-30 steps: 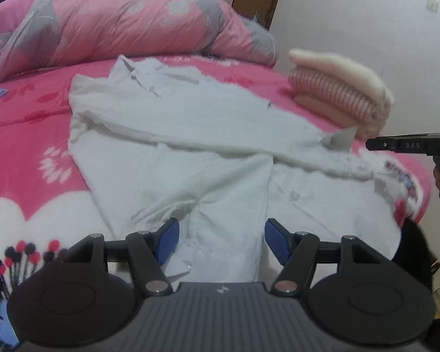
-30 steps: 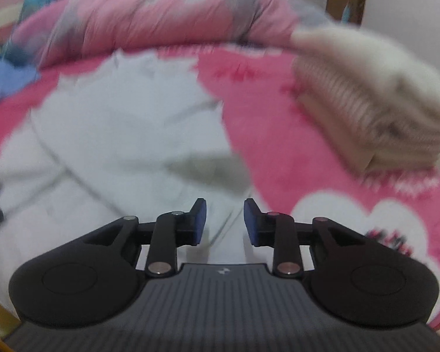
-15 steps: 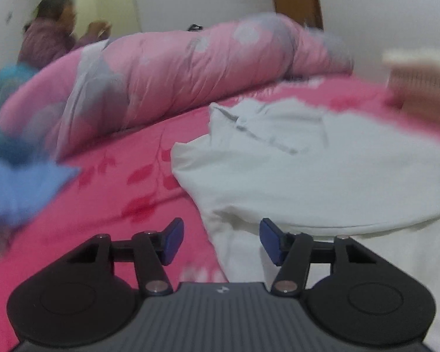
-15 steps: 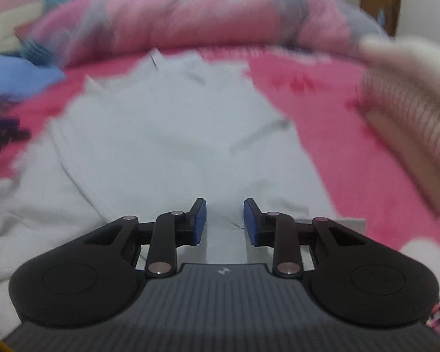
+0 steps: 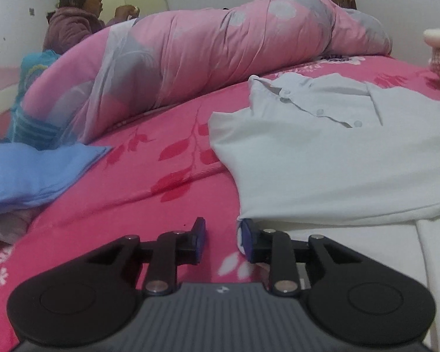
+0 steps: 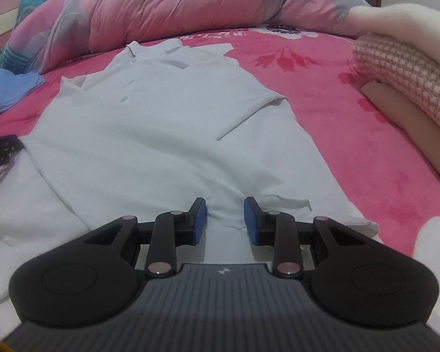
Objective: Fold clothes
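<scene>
White button-up shirt (image 6: 161, 123) lying collar-far, long axis running away from the right gripper (image 6: 225, 217), whose parted, empty fingers straddle its near hem; left gripper (image 5: 220, 236), likewise parted, sits at its left edge.

We see a pale white shirt (image 6: 161, 123) at twelve o'clock on a hot-pink floral blanket (image 6: 322, 67), a pink-and-grey flowered duvet (image 5: 205, 52) beyond, blue cloth (image 5: 29, 170) at nine.
</scene>
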### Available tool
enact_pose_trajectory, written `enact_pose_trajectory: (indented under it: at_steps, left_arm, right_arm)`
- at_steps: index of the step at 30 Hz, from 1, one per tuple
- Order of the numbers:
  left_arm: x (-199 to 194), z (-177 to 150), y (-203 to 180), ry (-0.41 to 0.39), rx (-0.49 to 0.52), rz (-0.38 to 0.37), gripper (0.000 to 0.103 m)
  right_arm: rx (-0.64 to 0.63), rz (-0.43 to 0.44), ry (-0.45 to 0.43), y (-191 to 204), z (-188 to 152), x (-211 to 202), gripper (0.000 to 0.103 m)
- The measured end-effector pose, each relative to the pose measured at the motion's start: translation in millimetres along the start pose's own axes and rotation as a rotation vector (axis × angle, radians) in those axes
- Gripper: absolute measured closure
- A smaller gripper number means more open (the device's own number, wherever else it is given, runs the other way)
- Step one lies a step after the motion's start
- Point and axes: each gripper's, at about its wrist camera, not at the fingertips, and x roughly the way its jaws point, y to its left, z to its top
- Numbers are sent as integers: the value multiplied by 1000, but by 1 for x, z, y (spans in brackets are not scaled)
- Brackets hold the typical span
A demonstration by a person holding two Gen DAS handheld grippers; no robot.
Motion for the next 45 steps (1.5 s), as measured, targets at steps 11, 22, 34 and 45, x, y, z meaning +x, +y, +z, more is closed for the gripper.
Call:
enact_pose_trajectory:
  at_steps: [11,22,34,45]
  left_arm:
    - [-46,-2,57,-97,-155,-70,43]
    - [41,19,35,1,-134,-249,45]
    - [46,10,39,-13,-165,-275,42]
    - [44,10,37,-18,-153,-263,42]
  right_arm:
    - [-36,-32,-45,19,52,-46,69]
    - [-193,335,-13,158,198,40,69]
    - [-29,362,399,268,260,256,49]
    - [-98,420,312,266,245,264,101]
